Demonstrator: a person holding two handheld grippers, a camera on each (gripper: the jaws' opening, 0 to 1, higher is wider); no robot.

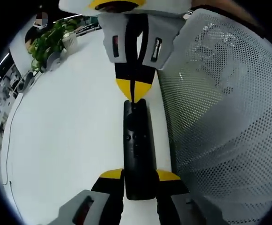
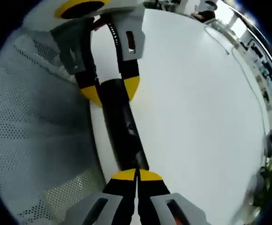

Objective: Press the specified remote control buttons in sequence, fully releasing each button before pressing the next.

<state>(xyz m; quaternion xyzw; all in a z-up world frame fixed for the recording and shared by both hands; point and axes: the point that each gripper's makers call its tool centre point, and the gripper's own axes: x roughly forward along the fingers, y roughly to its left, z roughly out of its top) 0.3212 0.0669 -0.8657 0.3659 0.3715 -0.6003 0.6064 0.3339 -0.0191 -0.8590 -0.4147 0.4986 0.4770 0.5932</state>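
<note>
Plant [image 1: 47, 42]: a green plant sits far off on the left, at the back of the white table [image 1: 65, 136].

Remote [image 1: 138, 150]: the long black remote lies on the white table, near its edge, with the buttons facing up.

My left gripper [image 1: 139, 176]: its two yellow tips sit one on each side of the near end of the remote. They hug it tight, so I think it is clamped on the remote.

My right gripper [image 2: 136, 175]: its two yellow tips are pushed together. They point down at the other end of the remote, right at it or touching it.

Chair [image 1: 224, 122]: a white mesh chair back stands just beside the table edge, on the right.

How the remote will feel: I think it is light, hard and a bit slippery. It could slide when poked.

Where to hold: grab the long sides at one end, away from the buttons, and press with the closed tips.
</note>
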